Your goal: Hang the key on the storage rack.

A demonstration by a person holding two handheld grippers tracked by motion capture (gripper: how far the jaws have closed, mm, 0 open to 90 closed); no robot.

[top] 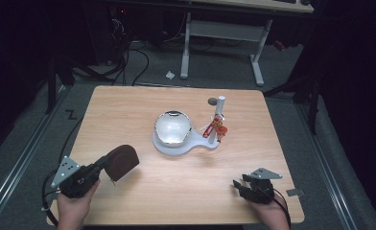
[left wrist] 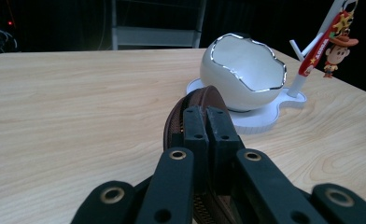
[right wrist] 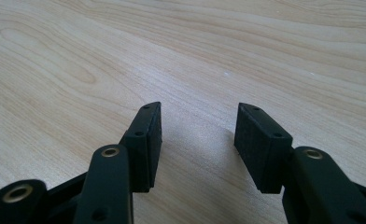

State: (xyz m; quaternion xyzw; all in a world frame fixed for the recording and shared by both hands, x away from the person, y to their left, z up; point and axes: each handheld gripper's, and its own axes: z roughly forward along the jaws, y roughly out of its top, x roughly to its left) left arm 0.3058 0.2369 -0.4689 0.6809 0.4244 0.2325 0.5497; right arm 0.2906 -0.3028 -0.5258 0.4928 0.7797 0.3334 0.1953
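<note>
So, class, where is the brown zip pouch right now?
In the high view the brown zip pouch sits front-left on the table, clamped in the left claw, near the white egg-shaped bowl.

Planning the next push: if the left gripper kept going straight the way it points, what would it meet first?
Probably the white eggshell-shaped bowl on its white stand; the left gripper, shut on the brown zip pouch, points at it, though depth is unclear.

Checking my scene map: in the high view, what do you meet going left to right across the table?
left gripper → brown zip pouch → white egg-shaped bowl → keychain figure on the white post → right gripper
</note>
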